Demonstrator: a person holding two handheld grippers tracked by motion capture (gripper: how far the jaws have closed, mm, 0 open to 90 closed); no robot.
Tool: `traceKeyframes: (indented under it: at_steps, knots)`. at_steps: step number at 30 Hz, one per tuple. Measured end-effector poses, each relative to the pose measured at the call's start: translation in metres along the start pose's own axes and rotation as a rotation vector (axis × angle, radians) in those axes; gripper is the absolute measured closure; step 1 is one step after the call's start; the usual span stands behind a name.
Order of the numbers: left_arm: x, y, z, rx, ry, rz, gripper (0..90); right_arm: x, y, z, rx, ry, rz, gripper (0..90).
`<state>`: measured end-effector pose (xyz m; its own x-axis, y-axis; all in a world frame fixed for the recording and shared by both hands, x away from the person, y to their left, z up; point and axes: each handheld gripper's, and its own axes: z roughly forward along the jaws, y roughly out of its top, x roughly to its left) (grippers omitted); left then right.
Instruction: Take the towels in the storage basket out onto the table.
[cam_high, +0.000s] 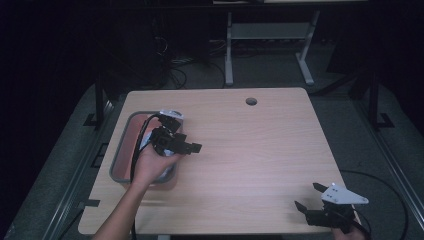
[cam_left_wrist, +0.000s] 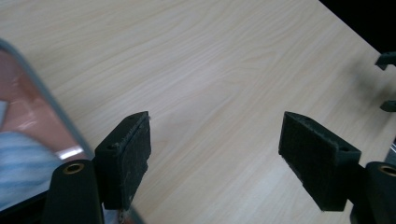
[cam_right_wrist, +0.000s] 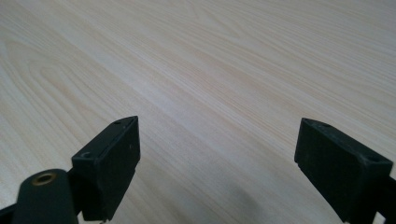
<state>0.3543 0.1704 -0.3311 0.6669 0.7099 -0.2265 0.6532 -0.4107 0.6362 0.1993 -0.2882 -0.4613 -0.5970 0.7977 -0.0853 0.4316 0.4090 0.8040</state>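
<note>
place: lab or office | cues: desk (cam_high: 260, 150) with cable hole (cam_high: 251, 101) (grommet), floor cables (cam_high: 175, 70), dark surroundings

No text, label, brand or number can be read anywhere — not on the table (cam_high: 250, 150), not on the tray (cam_high: 120, 150). The striped cloth (cam_left_wrist: 23, 163) in the tray carries only stripes — no print that can be made out.
</note>
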Motion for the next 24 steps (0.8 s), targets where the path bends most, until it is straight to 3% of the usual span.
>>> traceKeyframes:
  at_steps: [24]
  knots:
    - [0.045, -0.024, -0.036, -0.006, 0.078, -0.081, 24.8, 0.001, 0.000, 0.000, 0.011, 0.003, 0.000, 13.6]
